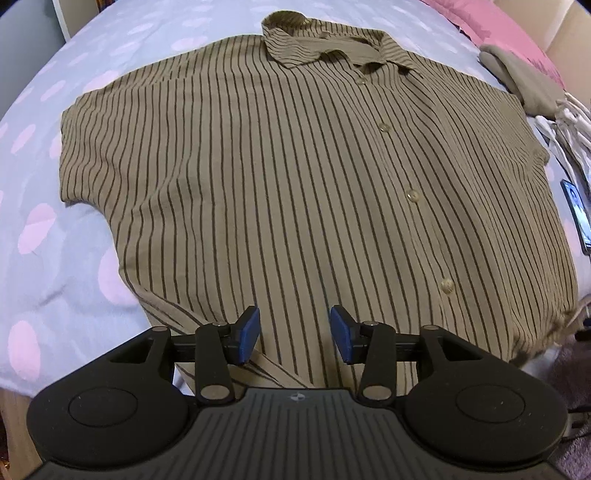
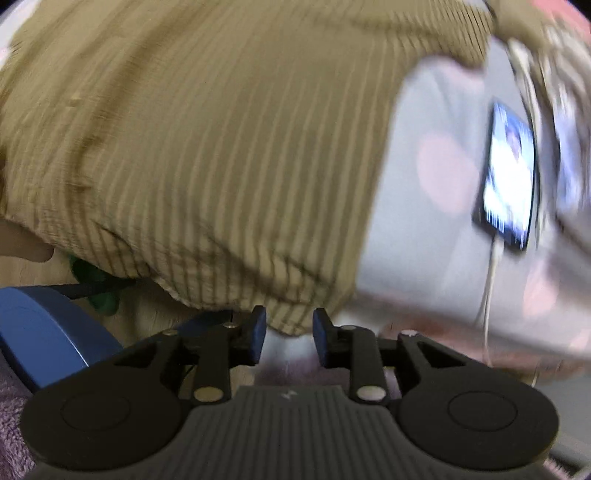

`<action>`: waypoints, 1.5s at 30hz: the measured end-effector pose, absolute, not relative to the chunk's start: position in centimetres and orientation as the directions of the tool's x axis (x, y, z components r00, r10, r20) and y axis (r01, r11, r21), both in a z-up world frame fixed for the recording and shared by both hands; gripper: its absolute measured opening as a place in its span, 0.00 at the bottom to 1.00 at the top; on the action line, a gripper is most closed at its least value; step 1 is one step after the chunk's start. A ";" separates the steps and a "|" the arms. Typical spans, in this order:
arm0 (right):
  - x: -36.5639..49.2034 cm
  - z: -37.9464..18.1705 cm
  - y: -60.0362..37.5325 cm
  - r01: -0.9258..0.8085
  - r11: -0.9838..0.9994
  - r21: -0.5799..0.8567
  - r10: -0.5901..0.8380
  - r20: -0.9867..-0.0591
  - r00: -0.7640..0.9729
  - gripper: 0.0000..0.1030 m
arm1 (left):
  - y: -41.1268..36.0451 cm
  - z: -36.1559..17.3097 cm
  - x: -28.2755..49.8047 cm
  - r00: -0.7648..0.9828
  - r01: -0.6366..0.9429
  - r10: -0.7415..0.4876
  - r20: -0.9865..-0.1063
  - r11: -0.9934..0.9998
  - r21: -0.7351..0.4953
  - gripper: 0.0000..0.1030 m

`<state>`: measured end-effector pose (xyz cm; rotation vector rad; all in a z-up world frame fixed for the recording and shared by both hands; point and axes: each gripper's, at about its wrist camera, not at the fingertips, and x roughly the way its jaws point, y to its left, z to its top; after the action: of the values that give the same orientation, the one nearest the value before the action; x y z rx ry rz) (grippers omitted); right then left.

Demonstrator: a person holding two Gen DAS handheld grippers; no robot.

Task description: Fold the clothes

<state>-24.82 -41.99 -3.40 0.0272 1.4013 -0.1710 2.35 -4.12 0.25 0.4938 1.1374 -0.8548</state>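
The shirt (image 1: 295, 177) lies flat on the bed (image 1: 55, 258), hem at its near edge, bare sheet leftward; left gripper (image 1: 294, 334) and right gripper (image 2: 289, 334) hover part-open, holding nothing

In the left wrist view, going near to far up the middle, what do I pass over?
Left tongs → hem of the striped shirt → its button placket, slightly right of centre → collar → spotted bedsheet beyond.
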 end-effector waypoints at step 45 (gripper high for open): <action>-14.7 -1.5 -29.8 -0.378 0.923 -0.066 0.125 -0.880 0.458 0.54 | 1.4 -0.7 0.7 0.092 0.530 -0.409 -0.908 0.792 -0.303 0.37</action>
<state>-14.67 -29.76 -1.49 -0.2679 1.0524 0.3148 0.70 1.36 -0.70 0.1115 1.3038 -0.6990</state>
